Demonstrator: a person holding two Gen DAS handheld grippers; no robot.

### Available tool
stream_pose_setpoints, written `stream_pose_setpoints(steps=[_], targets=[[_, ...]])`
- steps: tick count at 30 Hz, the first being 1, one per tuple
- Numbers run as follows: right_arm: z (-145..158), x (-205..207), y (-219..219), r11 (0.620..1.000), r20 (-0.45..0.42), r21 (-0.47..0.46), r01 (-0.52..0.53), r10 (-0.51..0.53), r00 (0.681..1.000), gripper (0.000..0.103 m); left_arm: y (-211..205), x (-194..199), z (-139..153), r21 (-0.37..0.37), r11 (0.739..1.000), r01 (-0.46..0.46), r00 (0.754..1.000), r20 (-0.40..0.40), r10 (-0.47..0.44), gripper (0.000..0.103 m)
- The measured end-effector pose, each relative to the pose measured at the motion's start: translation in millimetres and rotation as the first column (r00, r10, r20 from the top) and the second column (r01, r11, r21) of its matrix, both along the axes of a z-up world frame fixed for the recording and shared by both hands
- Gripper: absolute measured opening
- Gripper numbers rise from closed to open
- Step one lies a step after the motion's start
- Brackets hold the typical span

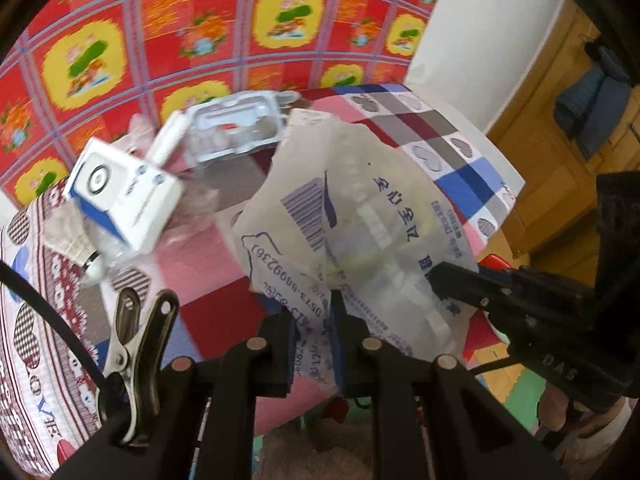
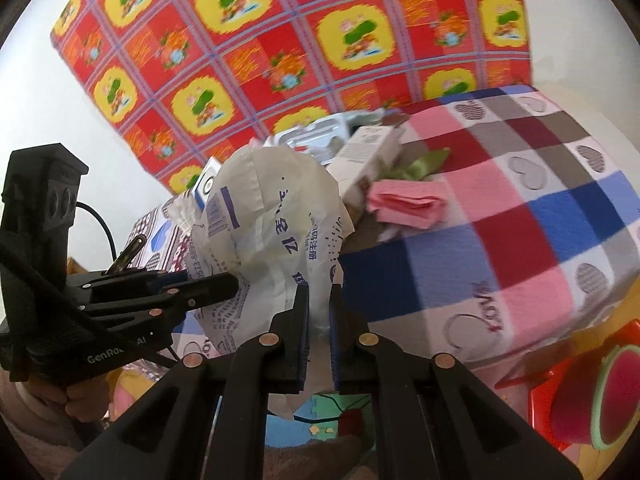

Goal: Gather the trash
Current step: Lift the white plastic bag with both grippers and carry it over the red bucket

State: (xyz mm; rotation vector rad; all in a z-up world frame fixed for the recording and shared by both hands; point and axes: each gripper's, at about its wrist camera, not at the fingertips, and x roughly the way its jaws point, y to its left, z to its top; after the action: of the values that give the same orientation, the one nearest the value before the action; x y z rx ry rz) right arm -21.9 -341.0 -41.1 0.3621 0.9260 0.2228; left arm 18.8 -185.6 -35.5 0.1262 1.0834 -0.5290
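Observation:
A white plastic bag [image 1: 360, 220] with blue print hangs over the near edge of the chequered tablecloth [image 1: 460, 168], held at both sides. My left gripper [image 1: 314, 320] is shut on one edge of it, and my right gripper [image 1: 436, 276] reaches in from the right, shut on the other edge. The right wrist view shows the same bag [image 2: 272, 216] pinched in my right gripper [image 2: 319, 300], with my left gripper [image 2: 232, 280] clamped on its left side. Trash lies on the table behind: a white and blue box [image 1: 124, 200], a clear blister tray [image 1: 236, 128], a white carton [image 2: 368, 152] and folded pink paper [image 2: 408, 204].
A red flowered cloth [image 2: 280, 40] hangs on the wall behind the table. A green wrapper [image 2: 424, 164] lies by the carton. A red stool [image 2: 540, 392] with a watermelon-patterned bowl [image 2: 612, 392] stands below the table's right corner. A wooden cabinet [image 1: 560, 184] is at the right.

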Motion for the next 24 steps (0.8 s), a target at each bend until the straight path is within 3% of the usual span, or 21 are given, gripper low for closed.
stream_pose_setpoints(steps=[14,24], targets=[[12.7,-35.0,-72.6,0.994,0.021,-0.018,0.108,-0.108,0.994,0.01,-85.4,-20.3,5.6,-0.007,0.993,0.116,0.993,0.011,-0.116,0.015],[16.7,-53.3,-107.5,0.982,0.019,-0.03,0.186,-0.186,0.982,0.01,-124.6,-26.3,5.4,-0.017,0.98,0.198,0.98,0.02,-0.198,0.015]])
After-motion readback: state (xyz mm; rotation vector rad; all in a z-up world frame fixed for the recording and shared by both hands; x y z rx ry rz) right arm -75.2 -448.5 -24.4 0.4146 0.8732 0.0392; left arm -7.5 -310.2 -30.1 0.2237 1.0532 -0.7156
